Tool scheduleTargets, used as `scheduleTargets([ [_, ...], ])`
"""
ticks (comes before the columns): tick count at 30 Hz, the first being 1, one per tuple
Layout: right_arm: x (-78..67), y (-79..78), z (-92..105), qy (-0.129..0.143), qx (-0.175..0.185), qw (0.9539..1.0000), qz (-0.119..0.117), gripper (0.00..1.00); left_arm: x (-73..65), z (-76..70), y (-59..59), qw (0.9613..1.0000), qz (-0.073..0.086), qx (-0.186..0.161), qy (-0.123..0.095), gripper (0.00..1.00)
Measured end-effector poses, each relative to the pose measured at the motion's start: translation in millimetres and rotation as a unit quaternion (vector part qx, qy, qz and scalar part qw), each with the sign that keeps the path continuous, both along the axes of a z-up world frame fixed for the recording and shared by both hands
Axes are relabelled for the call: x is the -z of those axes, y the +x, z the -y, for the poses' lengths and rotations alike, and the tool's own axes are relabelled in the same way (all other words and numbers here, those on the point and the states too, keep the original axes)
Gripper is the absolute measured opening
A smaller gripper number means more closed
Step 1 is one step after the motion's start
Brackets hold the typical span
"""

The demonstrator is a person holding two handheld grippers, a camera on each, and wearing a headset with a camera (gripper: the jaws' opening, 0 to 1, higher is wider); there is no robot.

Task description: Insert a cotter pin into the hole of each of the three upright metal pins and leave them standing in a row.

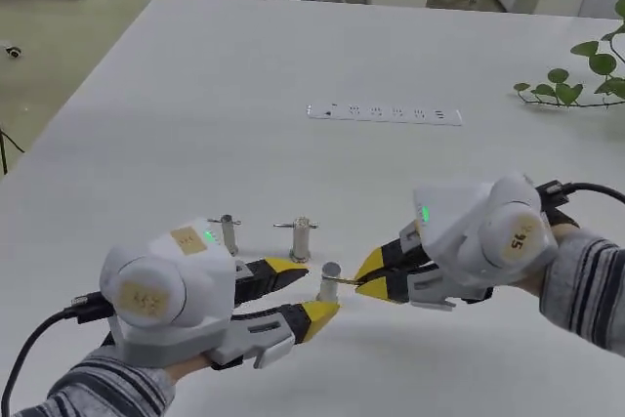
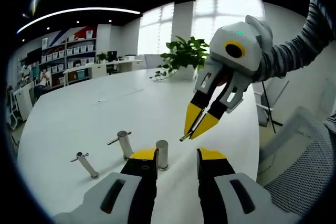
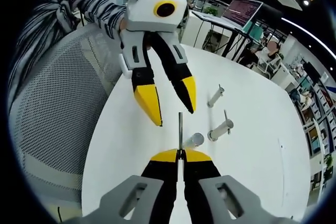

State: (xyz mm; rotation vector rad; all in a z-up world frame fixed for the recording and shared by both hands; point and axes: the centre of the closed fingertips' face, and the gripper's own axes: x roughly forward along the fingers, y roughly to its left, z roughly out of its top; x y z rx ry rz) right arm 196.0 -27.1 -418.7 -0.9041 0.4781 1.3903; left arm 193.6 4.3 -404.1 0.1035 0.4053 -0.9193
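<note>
Risk, as judged: pin (image 1: 331,272) stands ungripped near centre; if the cotter (image 1: 347,282) misses the hole, its push could tip it toward the finished pin (image 1: 301,238) just beyond. Right claw (image 1: 369,282) pinched tight on cotter, tip just right of pin; left claw (image 1: 312,290) half open, holding nothing; pin at its tips, contact unclear.

The table (image 1: 293,65) is bare and roomy up top, but for a power strip (image 1: 383,113) far back and a plant (image 1: 586,75) at upper right. Down low it is tight: the left hand-held gripper (image 1: 320,288) and right hand-held gripper (image 1: 361,283), pinching a cotter pin (image 1: 344,281), crowd the front metal pin (image 1: 330,271). Two more metal pins (image 1: 301,238) stand just behind.
</note>
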Motion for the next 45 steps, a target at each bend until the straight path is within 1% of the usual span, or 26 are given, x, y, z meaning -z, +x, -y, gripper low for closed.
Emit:
scheduleTargets([
  [1, 2.3, 1.1, 1.6, -0.004, 0.001, 1.0, 0.002, 0.0, 1.1, -0.5, 2.2, 1.0, 0.004, -0.005, 0.005, 0.27],
  [4, 6.2, 4.1, 4.4, -0.007, 0.008, 0.9999, 0.001, 0.0, 4.3, -0.4, 6.4, 0.9997, 0.008, -0.015, 0.014, 0.28],
  [6, 10.2, 5.7, 7.0, -0.013, 0.012, 0.9998, 0.0, 0.0, 8.0, -0.6, 9.6, 0.9995, 0.007, -0.023, 0.021, 0.28],
  [8, 14.1, 8.5, 10.3, -0.023, 0.016, 0.9996, 0.003, 0.0, 12.0, -0.8, 12.9, 0.9992, 0.006, -0.031, 0.025, 0.28],
  [11, 17.5, 11.8, 12.8, -0.027, 0.025, 0.9993, -0.001, 0.0, 17.5, -0.5, 17.1, 0.9986, 0.003, -0.041, 0.032, 0.28],
  [16, 24.0, 18.8, 18.9, -0.04, 0.04, 0.9984, -0.001, 0.0, 26.9, 1.6, 23.1, 0.9977, -0.005, -0.054, 0.04, 0.27],
  [22, 30.2, 23.5, 22.8, -0.046, 0.047, 0.9978, -0.004, 0.0, 39.7, 5.6, 28.8, 0.9967, -0.016, -0.061, 0.05, 0.26],
  [26, 33.9, 26.2, 24.4, -0.051, 0.05, 0.9974, -0.006, 0.0, 44.8, 7.8, 32.5, 0.9963, -0.023, -0.066, 0.05, 0.25],
  [28, 35.3, 26.9, 24.7, -0.054, 0.051, 0.9972, -0.007, 0.0, 48.4, 8.9, 34.5, 0.9959, -0.026, -0.067, 0.054, 0.24],
  [36, 41.7, 31.6, 26.3, -0.066, 0.053, 0.9964, -0.006, 0.0, 63.5, 13.9, 37.9, 0.9946, -0.043, -0.069, 0.064, 0.2],
  [41, 42.5, 35.1, 26.9, -0.068, 0.055, 0.9961, -0.003, 0.0, 70.0, 15.8, 39.8, 0.994, -0.049, -0.071, 0.068, 0.18],
  [45, 42.3, 36.1, 26.0, -0.068, 0.056, 0.9961, -0.002, 0.0, 71.5, 17.6, 42.0, 0.9941, -0.049, -0.073, 0.064, 0.15],
])
